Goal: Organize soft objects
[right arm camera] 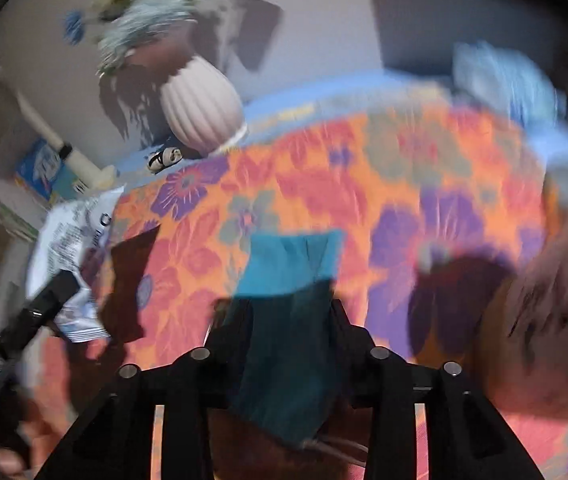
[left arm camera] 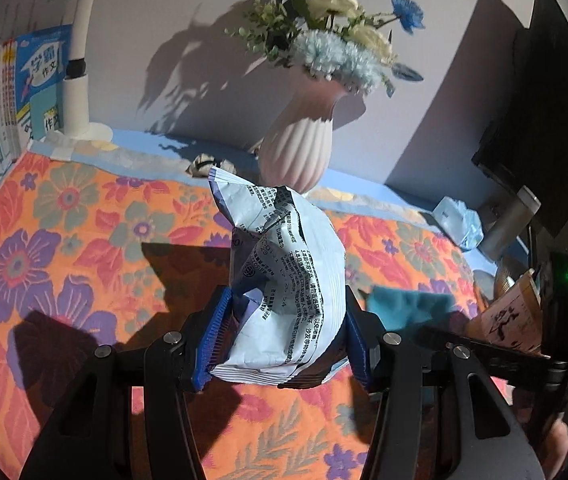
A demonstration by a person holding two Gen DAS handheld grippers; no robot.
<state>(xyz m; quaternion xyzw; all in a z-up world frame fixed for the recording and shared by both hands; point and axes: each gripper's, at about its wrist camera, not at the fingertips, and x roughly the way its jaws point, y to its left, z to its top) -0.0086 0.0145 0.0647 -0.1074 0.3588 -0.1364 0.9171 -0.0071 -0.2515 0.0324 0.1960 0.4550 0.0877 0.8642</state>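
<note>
Apparently, teal cloth (right arm camera: pixel 284 320) between the right gripper's (right arm camera: pixel 284 312) blurred fingers.

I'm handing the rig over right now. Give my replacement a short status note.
Left gripper: shut on the crumpled white packet, held above the floral cloth.
Right gripper: teal cloth between the fingers; the view is blurred, so the grip is unclear.
Pale blue soft bundle lies at the cloth's far right edge.
Done: both items picked up.
Left: place both, then the bundle.
</note>
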